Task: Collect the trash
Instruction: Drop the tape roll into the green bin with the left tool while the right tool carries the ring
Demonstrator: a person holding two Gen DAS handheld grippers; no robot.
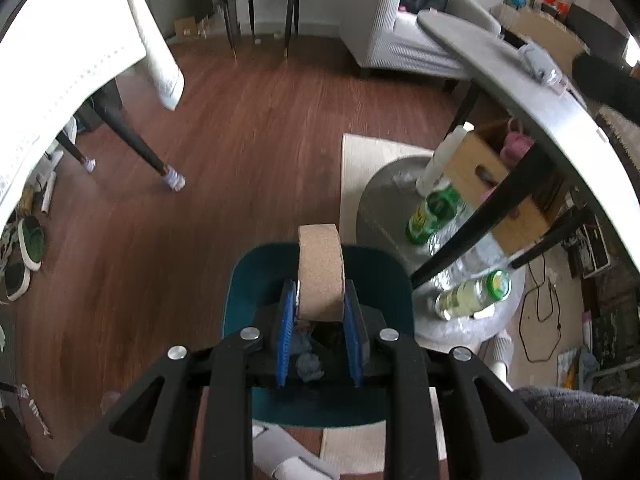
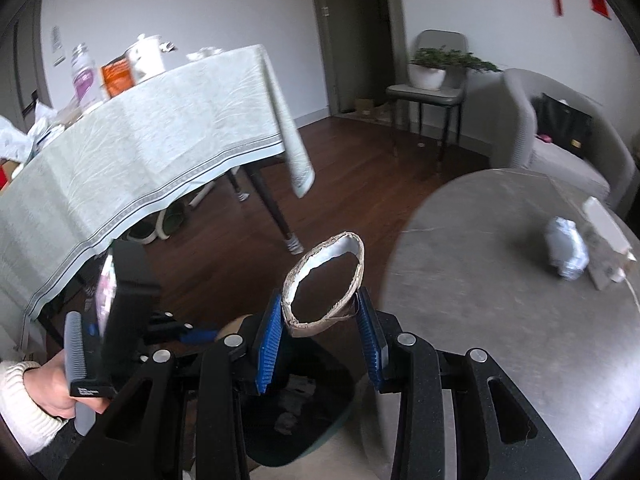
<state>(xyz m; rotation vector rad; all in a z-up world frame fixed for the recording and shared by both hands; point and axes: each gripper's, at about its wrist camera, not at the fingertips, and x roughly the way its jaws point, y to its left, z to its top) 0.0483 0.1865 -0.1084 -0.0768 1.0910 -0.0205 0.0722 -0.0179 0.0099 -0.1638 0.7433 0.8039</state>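
1. Plainly, the left tongs (image 1: 320, 312) were clamped on a cardboard ring (image 1: 322, 272) at the lower centre of the left wrist view, its edge turned toward the camera, directly above a dark teal bin (image 1: 248, 276) on the wooden floor (image 1: 240, 140).
2. Crumpled grey paper (image 1: 310, 366) lay inside that bin, beneath the blue pads (image 1: 285, 340).
3. The right tongs (image 2: 320, 316) held a torn paper ring (image 2: 324, 280) between their pads at the lower centre of the right wrist view, its hole facing the camera, over the same bin (image 2: 296, 416).
4. A crumpled grey wad (image 2: 566, 254) rested on the round grey worktop (image 2: 480, 320) at the right, just beside a white box (image 2: 606, 232).
5. At the lower left, a hand (image 2: 52, 384) gripped the other tool's handle.
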